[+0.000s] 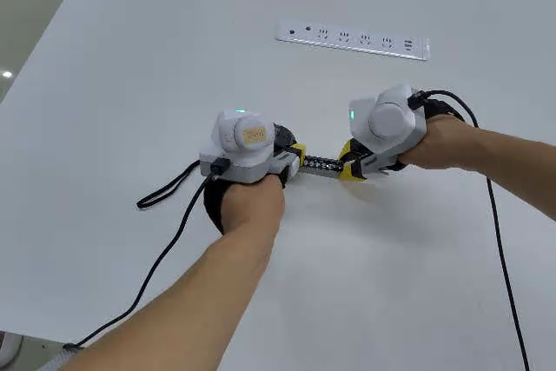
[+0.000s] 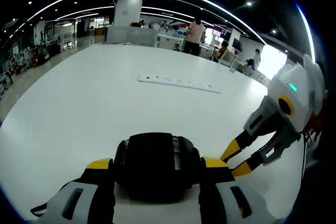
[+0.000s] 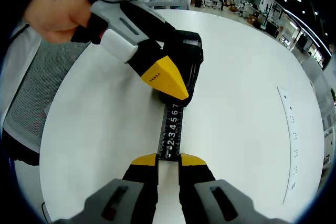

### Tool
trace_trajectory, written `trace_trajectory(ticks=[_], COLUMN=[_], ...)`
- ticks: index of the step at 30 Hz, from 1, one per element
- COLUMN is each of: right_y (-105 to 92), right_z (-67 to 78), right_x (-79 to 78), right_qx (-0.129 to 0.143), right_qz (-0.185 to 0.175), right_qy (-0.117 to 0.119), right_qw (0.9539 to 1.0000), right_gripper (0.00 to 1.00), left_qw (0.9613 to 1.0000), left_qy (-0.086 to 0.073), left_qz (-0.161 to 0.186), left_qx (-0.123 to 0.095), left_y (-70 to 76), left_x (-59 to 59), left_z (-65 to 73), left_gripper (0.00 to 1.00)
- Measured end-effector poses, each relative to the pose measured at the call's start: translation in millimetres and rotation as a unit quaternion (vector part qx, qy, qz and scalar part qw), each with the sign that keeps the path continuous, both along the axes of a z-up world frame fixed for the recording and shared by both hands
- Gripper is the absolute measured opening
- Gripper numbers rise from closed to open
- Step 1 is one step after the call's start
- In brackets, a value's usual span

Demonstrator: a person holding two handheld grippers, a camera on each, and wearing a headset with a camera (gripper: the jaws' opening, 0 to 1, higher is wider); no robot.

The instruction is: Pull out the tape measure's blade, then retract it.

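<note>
A black tape measure case (image 2: 156, 165) sits on the white table, clamped between the yellow-tipped fingers of my left gripper (image 2: 157, 167). In the right gripper view the case (image 3: 186, 56) lies ahead, with a short stretch of dark numbered blade (image 3: 171, 132) drawn out of it. My right gripper (image 3: 168, 160) is shut on the blade's end. In the head view the left gripper (image 1: 292, 161) and right gripper (image 1: 350, 168) face each other, with the blade (image 1: 321, 163) stretched between them. The case's black wrist strap (image 1: 167, 189) trails to the left.
A white power strip (image 1: 353, 40) lies farther back on the table (image 1: 122, 84). Black cables (image 1: 499, 241) run from both grippers toward the near edge. People stand beyond the table's far side in the left gripper view.
</note>
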State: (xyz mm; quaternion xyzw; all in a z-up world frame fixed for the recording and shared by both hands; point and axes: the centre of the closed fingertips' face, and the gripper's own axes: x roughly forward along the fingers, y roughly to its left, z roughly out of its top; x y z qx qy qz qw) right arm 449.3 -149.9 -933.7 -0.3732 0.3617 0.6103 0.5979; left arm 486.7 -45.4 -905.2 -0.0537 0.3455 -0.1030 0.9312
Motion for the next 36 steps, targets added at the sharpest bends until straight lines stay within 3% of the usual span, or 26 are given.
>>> trace_trajectory(ticks=[36], right_y=[35.3], right_z=[0.5], right_x=[5.7], right_qx=[0.021], right_qz=[0.001], right_qy=[-0.004], right_qw=[0.9998], right_gripper=[0.13], left_qw=[1.0], left_qy=[0.0], left_qz=[-0.003], left_qx=[-0.001], left_y=[0.7], left_x=[2.7], left_z=[-2.2], left_gripper=[0.62])
